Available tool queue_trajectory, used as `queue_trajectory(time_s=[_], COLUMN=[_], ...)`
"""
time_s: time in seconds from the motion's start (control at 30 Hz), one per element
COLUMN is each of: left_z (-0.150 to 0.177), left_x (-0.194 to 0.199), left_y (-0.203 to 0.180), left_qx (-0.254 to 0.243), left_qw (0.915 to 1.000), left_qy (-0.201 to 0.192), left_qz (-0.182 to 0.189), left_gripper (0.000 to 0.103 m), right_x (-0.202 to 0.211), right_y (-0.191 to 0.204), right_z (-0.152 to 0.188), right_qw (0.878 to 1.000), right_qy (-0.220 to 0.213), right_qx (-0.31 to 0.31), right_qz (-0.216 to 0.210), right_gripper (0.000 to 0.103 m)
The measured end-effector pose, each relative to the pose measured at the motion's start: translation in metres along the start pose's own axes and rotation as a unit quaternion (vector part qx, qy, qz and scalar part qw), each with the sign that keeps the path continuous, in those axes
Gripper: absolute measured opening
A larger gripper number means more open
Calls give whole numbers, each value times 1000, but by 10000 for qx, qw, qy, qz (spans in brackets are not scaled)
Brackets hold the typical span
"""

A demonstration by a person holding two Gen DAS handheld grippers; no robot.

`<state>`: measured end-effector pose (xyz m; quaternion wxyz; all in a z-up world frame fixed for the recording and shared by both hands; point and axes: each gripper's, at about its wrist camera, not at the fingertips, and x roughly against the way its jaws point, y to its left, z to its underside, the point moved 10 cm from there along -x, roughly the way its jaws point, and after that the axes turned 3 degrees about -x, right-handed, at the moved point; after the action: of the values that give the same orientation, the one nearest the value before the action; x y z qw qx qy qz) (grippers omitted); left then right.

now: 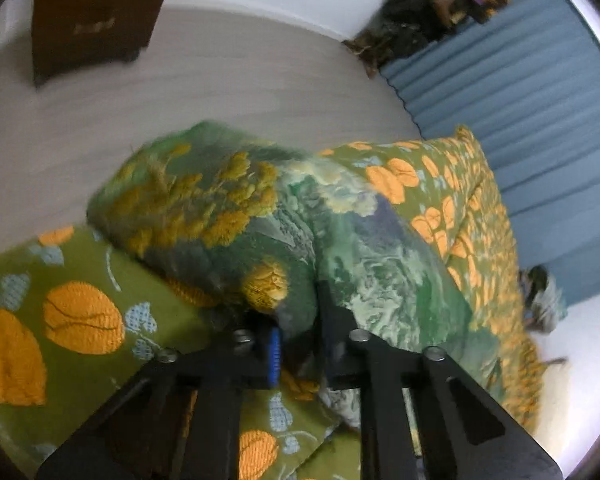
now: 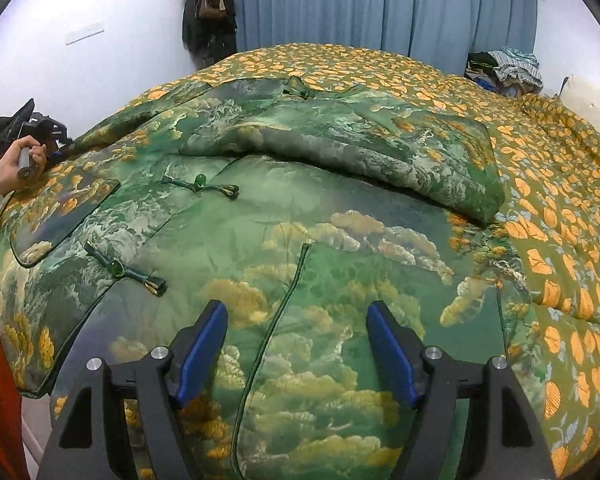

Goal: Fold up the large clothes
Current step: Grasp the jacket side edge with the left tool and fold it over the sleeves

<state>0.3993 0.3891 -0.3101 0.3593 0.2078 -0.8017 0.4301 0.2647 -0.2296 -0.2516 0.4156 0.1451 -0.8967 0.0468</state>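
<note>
Right gripper (image 2: pixel 296 344): jaws wide apart, holding nothing, poised over near hem of green padded jacket (image 2: pixel 260 240). Jacket spread flat on leaf-print bedspread (image 2: pixel 560 200), one sleeve folded across. Left gripper (image 1: pixel 300 320): clamped tight on jacket's far-left sleeve.

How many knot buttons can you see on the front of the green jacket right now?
3. One near the collar at the far end, one mid-front, one nearest the camera. More may sit below the frame or under the folded sleeve.
</note>
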Motion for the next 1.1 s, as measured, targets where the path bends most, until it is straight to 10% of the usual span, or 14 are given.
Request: queue_trajectory(time_s=[0.17,0.43,0.5,0.67,0.73,0.83,0.93,1.1], left_z=[-6,101,151,265,308,351,363,334], left_x=[51,123,121,73,47,25,38,71], left_y=[-87,-293,-328,-353,-346,-320,-295,-268], left_qx=[-1969,-5048,-5588,-6444,-6774,-7101,-7141,-6461], left_qw=[9746,8422,8082,7546,7311,7032,6995,7577], left_qy=[-834,-1893,-1837,-1142,-739,-287,-18,461], left_qz=[-657,66,299,469,354,207,275,792], left_gripper=[9,9,9,20,55,72,74,85], right_x=[1,8,10,15,17,21,23,19], right_y=[0,0,-1,-6,-10,-17,-24,-19], right_z=[1,2,3,4,4,2,1,-44], right_qw=[10000,9996,9995,9992,9990,9986,9984,9952], right_qy=[-20,-65,-80,-113,-123,-159,-147,-37], right_qx=[-40,-146,-172,-258,-315,-414,-467,-654], right_qz=[-67,-221,-246,-277,-279,-271,-282,-722], right_gripper=[75,75,75,75,75,75,75,75])
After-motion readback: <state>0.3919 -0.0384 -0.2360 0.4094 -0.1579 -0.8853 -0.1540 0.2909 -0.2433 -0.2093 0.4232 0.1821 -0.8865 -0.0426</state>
